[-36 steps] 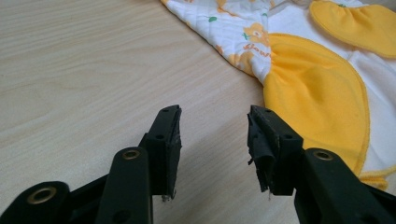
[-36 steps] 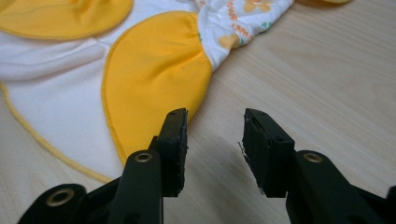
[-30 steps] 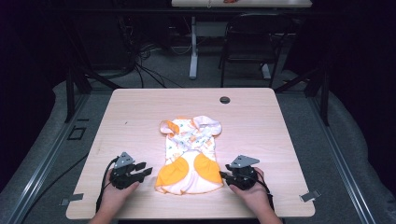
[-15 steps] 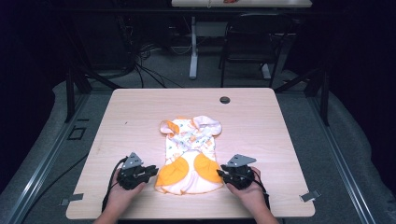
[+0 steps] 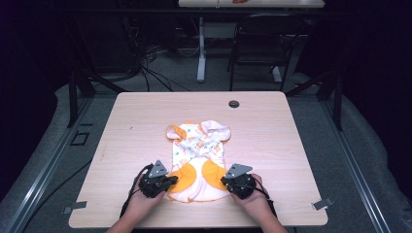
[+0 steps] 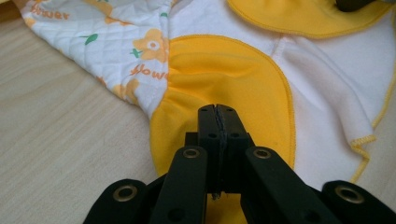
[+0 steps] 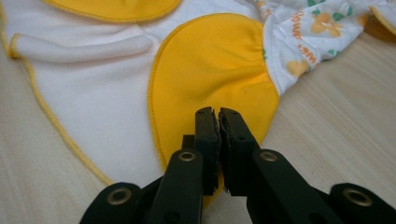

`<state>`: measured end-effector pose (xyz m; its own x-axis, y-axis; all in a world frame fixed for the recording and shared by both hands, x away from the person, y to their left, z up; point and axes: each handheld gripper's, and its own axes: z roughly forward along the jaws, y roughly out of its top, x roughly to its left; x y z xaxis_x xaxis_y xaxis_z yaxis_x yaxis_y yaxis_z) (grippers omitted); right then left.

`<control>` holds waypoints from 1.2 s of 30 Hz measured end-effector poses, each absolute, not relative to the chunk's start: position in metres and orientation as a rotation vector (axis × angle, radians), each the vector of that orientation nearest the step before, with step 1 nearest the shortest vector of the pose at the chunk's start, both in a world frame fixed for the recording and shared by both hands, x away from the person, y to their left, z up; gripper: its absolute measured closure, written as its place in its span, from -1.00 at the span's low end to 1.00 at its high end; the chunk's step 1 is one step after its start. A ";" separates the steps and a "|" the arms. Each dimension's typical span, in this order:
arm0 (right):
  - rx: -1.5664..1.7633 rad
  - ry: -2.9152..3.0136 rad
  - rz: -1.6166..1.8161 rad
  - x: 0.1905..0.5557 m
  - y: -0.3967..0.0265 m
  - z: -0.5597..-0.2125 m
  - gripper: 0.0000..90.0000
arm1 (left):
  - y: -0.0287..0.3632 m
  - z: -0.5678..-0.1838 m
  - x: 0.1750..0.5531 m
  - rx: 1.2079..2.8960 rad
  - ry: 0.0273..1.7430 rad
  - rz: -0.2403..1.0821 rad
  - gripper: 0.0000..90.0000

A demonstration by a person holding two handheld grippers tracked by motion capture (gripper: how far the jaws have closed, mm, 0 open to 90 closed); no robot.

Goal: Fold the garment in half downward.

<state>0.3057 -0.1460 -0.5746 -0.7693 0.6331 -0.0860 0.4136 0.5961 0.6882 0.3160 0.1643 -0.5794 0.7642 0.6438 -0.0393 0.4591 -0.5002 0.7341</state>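
Right, baby garment (image 5: 198,160) lies flat mid-table toward my edge, soft and floppy, so grab the hem corners: left gripper (image 6: 218,122) and right gripper (image 7: 218,122) both have jaws closed over its yellow flaps, whether pinching cloth I can't tell.

My left gripper (image 5: 169,181) and right gripper (image 5: 226,181) are both matt black, each with two flat linkage arms pinned by ringed metal rivets, small screws in the jaw blocks, a grey three-cornered plate on top, and a black trailing cable.
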 end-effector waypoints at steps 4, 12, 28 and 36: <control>0.864 2.515 0.988 0.304 -0.147 -0.576 0.97 | 0.166 -0.580 0.313 2.197 0.816 0.304 0.99; 0.880 2.589 1.031 0.300 -0.144 -0.575 0.99 | 0.172 -0.578 0.305 2.218 0.823 0.252 0.99; 0.793 2.696 1.024 0.264 -0.142 -0.572 0.99 | 0.179 -0.577 0.275 2.240 0.795 0.180 0.99; 0.780 2.716 1.018 0.256 -0.142 -0.571 0.99 | 0.180 -0.575 0.268 2.251 0.800 0.136 0.99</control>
